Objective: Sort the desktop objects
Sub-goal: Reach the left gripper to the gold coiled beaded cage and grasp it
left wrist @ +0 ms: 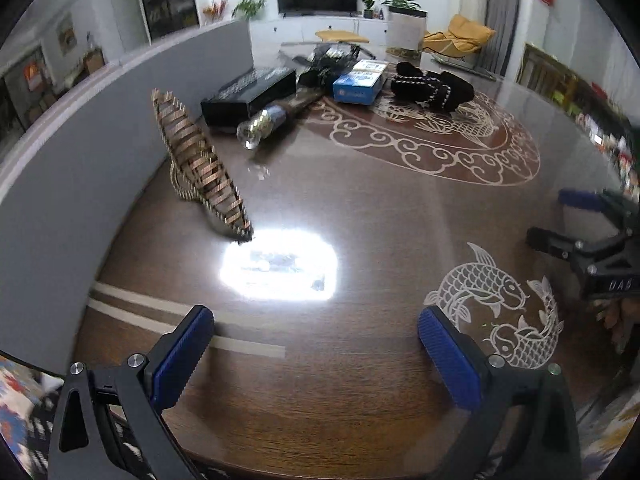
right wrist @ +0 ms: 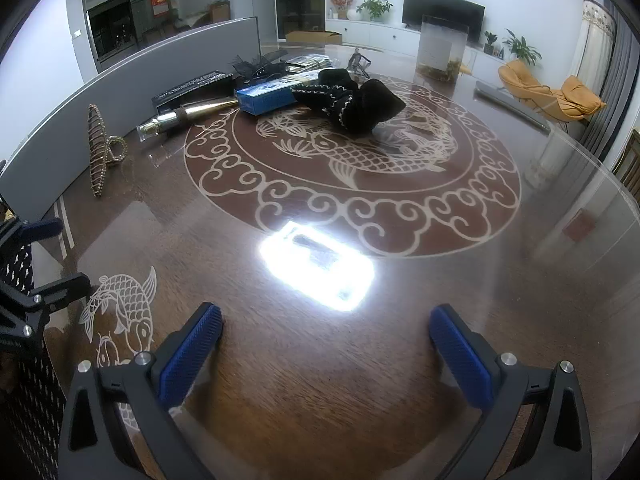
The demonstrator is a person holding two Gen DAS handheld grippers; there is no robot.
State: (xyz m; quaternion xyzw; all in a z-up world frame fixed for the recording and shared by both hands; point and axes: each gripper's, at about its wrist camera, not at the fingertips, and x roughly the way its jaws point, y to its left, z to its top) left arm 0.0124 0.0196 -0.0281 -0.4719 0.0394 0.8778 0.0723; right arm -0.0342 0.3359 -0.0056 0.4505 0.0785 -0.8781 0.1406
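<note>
— Step? Only starting: left claw (left wrist: 314,344) and right claw (right wrist: 326,344) both wide, empty, above bare worktop (right wrist: 320,380).
— Next? Reaching forward-left to hair clip (left wrist: 200,168); box (right wrist: 268,94), gloves (right wrist: 352,98) farther ahead.

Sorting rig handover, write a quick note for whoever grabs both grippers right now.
Left gripper: open, empty, above the bare table.
Right gripper: open, empty, also above the table.
Things: hair claw clip stands alone near the grey divider; gold bottle, black box, blue box and black fabric piece are clustered at the far side.
Done: nothing visibly sorted.
Left: everything.
</note>
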